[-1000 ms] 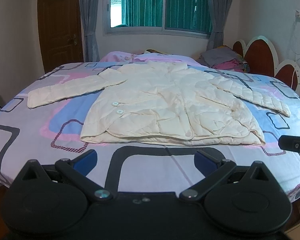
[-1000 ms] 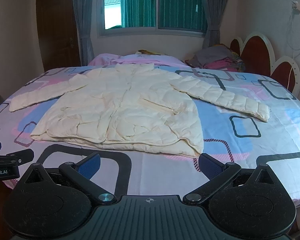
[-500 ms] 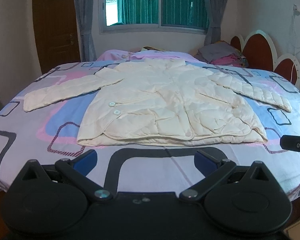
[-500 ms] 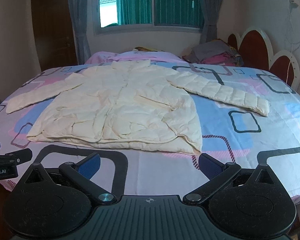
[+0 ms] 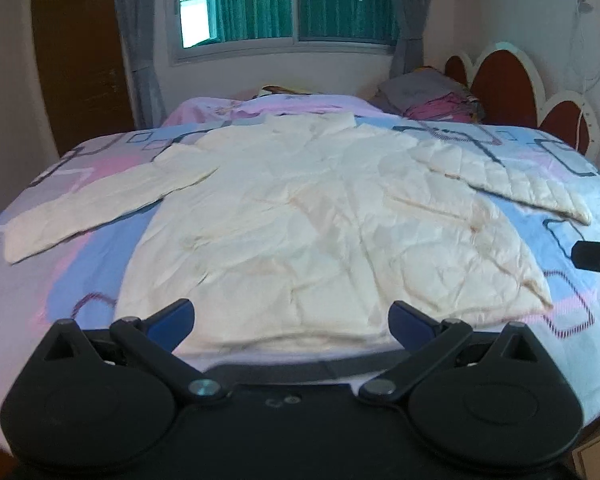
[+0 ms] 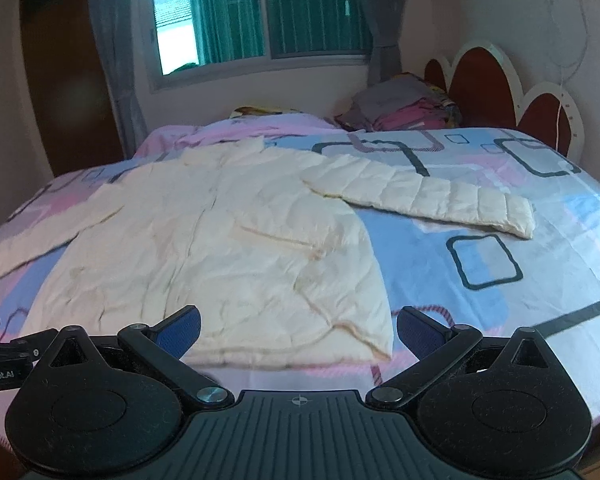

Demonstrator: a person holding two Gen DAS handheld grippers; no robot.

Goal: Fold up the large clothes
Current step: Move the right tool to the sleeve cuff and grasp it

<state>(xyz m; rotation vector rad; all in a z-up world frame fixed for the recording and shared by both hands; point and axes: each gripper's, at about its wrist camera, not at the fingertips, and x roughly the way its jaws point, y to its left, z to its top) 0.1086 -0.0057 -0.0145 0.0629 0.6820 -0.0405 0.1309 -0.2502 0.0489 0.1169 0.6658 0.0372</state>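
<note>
Jacket (image 5: 320, 232) was pictured spread flat, sleeves outstretched, across the patterned bed (image 6: 540, 280); no fold had been made, with the left gripper (image 5: 291, 316) and right gripper (image 6: 298, 324) held wide apart, empty, near its hem.

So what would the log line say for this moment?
phase: approach | jacket: flat on bed, sleeves spread, unfolded | left tool: open, near hem | right tool: open, near hem corner

White lettering reading "nRobot.AI", its start cut off by the picture's edge, stands on the black body of the left gripper (image 6: 4, 364), seen at the lower left of the right wrist view. No other text is readable.
</note>
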